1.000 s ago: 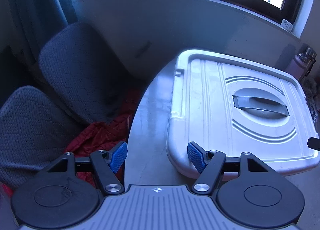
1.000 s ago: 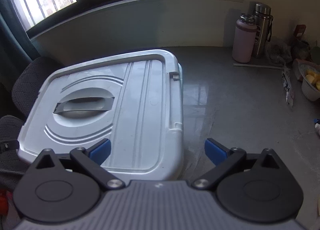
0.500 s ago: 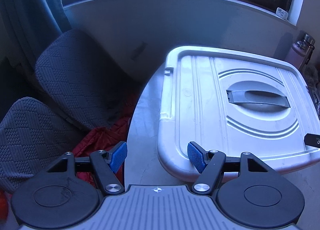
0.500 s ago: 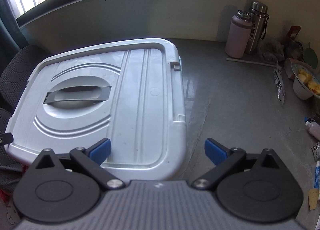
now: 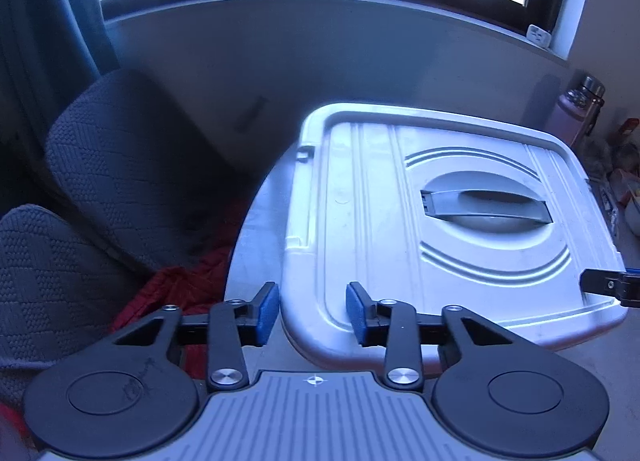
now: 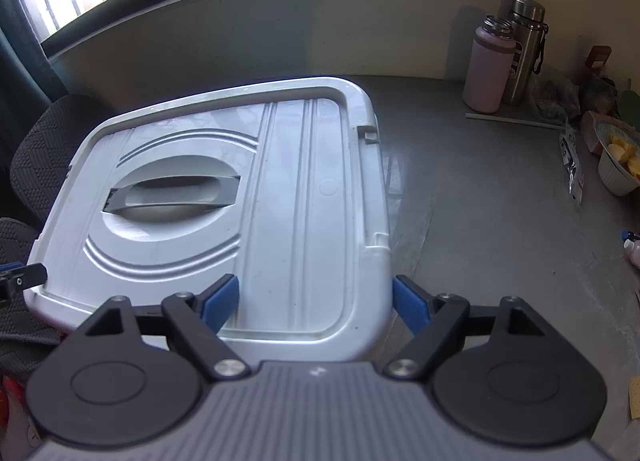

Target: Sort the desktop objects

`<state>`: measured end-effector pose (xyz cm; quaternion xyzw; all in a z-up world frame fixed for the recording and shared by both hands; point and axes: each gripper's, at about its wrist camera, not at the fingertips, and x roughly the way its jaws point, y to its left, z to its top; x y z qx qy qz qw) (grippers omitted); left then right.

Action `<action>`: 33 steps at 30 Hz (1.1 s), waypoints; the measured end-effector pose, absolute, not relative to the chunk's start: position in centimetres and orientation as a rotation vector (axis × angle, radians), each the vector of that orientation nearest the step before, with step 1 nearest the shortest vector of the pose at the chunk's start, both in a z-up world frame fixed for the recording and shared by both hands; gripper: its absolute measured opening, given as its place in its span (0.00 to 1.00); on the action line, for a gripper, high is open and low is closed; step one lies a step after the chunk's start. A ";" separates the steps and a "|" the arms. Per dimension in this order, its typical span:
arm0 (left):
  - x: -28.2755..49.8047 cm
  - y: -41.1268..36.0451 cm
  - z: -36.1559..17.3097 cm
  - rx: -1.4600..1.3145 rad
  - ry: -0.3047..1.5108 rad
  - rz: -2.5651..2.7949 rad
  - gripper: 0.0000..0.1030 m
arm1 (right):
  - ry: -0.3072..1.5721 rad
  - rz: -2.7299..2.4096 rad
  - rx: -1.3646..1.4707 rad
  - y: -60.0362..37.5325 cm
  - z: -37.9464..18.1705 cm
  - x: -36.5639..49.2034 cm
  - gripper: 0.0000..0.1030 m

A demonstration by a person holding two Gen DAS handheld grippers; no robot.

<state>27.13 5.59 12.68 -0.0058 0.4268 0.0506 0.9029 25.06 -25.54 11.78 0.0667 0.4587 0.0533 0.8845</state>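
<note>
Closing on the two near corners of the box [image 6: 280,201], your left gripper [image 5: 312,309] and right gripper [image 6: 316,301] straddle its rim, pads not yet pressing; with so little rim between them, either could slip off and drop it. It sits lid-up at the left edge of the table [image 6: 480,221], by the chair [image 5: 132,165], long axis running left-right, handle [image 6: 172,197] parallel.

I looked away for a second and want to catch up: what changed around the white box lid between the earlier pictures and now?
Both grippers narrowed and are closing: the left gripper around the lid's near left corner, the right gripper around its near right corner. Neither visibly presses yet. The lid, bottles and bowl stayed put.
</note>
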 end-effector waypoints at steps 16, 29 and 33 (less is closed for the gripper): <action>27.6 6.5 12.9 -0.003 0.875 0.117 0.21 | 0.962 0.087 0.164 -25.9 12.2 24.1 0.69; 29.6 7.0 12.9 0.024 0.873 0.101 0.20 | 0.956 0.056 0.180 -25.2 12.0 24.4 0.69; 30.3 6.6 13.2 0.030 0.863 0.080 0.18 | 0.963 0.055 0.182 -25.2 12.0 24.5 0.69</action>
